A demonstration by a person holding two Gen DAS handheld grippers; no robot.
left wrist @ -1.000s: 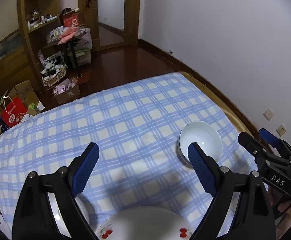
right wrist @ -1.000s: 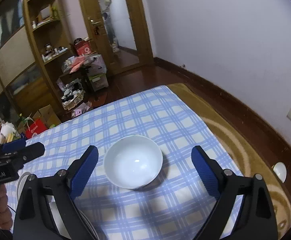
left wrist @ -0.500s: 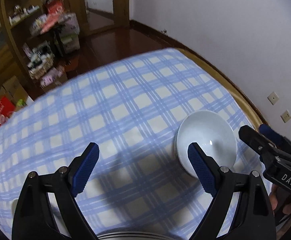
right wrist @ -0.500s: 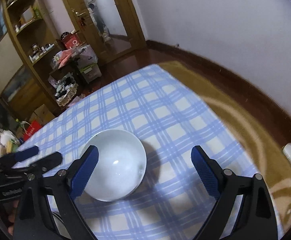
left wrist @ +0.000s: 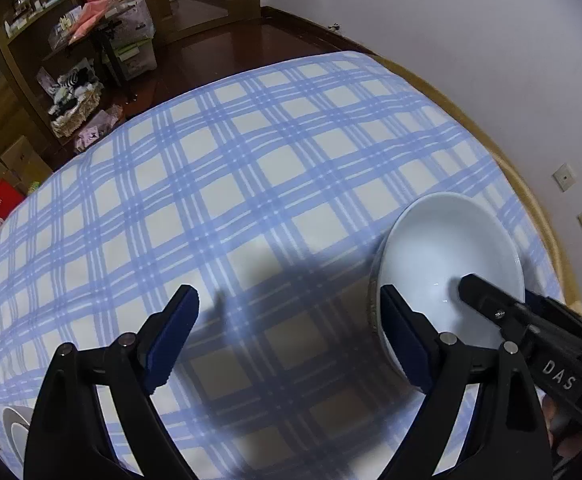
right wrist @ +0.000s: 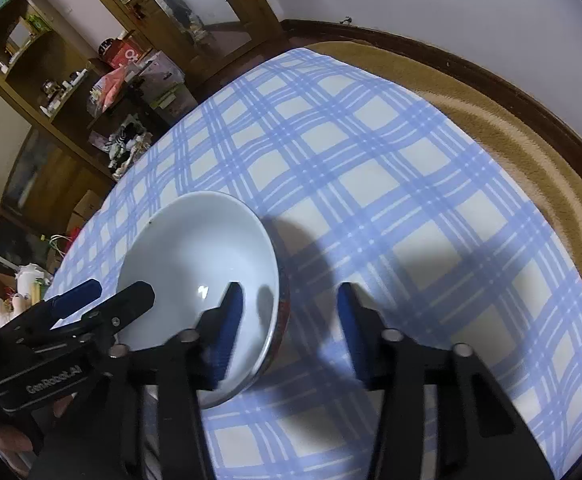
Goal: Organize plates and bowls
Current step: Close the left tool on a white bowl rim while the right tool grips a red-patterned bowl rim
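Observation:
A white bowl [left wrist: 447, 256] [right wrist: 195, 256] stands on the blue-checked tablecloth [left wrist: 251, 184] near the table's right edge. My right gripper [right wrist: 289, 328] [left wrist: 505, 298] straddles the bowl's near rim, one finger inside the bowl and the other outside. Its jaws are closing, and a gap still shows between the outer pad and the rim. My left gripper [left wrist: 289, 336] [right wrist: 105, 296] hangs low over the cloth just left of the bowl. Its jaws are wide, closing slightly, with only cloth between them. Its right finger sits close beside the bowl's outer wall.
Stacked plate rims [left wrist: 13, 426] peek in at the lower left. The table's tan edge [right wrist: 511, 132] runs along a white wall. Beyond the far edge are a dark wood floor, shelves [right wrist: 51, 92] and boxes.
Both grippers have come down toward the table and closer to the bowl. The right gripper's jaws have narrowed around the bowl's rim. The strawberry plate has left the left wrist view.

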